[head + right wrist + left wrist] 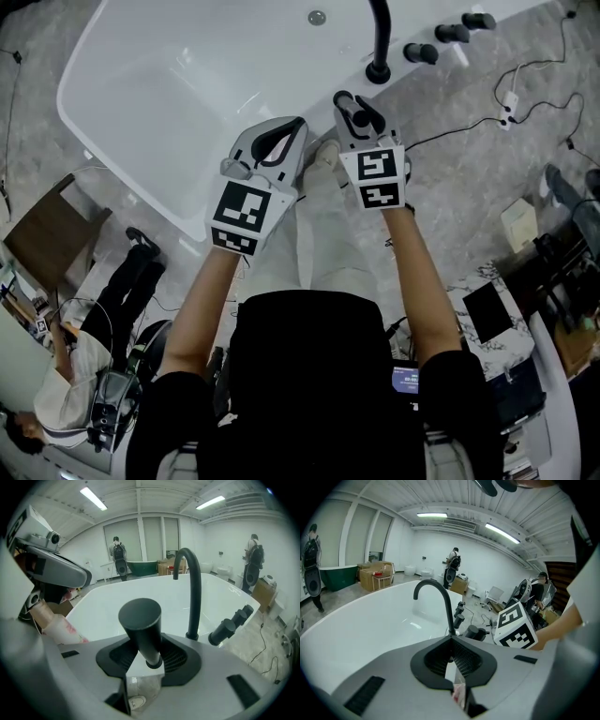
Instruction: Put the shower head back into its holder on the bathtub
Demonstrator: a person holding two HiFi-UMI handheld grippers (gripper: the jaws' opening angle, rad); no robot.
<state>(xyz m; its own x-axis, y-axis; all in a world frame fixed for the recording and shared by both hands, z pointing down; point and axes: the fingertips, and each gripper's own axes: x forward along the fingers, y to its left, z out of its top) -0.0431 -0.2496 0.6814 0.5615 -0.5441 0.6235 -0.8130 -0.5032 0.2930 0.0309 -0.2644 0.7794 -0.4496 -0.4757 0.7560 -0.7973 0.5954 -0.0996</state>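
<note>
1. Right gripper view is the clearest one: the right gripper [147, 656] has its jaws pinching the black shower head [140, 620]. The head's round flat end points up and tilts slightly toward 11 o'clock.
2. Just past it, at about 1 o'clock, the curved black faucet [194, 590] stands on the rim of the white bathtub [108, 597]. A row of black knobs [224, 631] sits at 3 o'clock from the shower head.
3. From the head view, the shower head sits in the air over the near edge of the tub, a little at 6 o'clock from the faucet base. It touches nothing but the jaws (I honestly can't tell which fitting is the holder).
4. The left gripper [451, 641] has its jaws pressed together with nothing between them. It floats above the tub rim, just at 9 o'clock of the right one.
5. In the left gripper view, the right gripper's marker cube [514, 624] shows up at 3 o'clock, close beside it.
6. Thin cables [487, 117] trail over the grey floor at 2 o'clock in the head view.
7. Also in the head view, a seated person [89, 361] is down at 8 o'clock, well apart from the tub.
</note>
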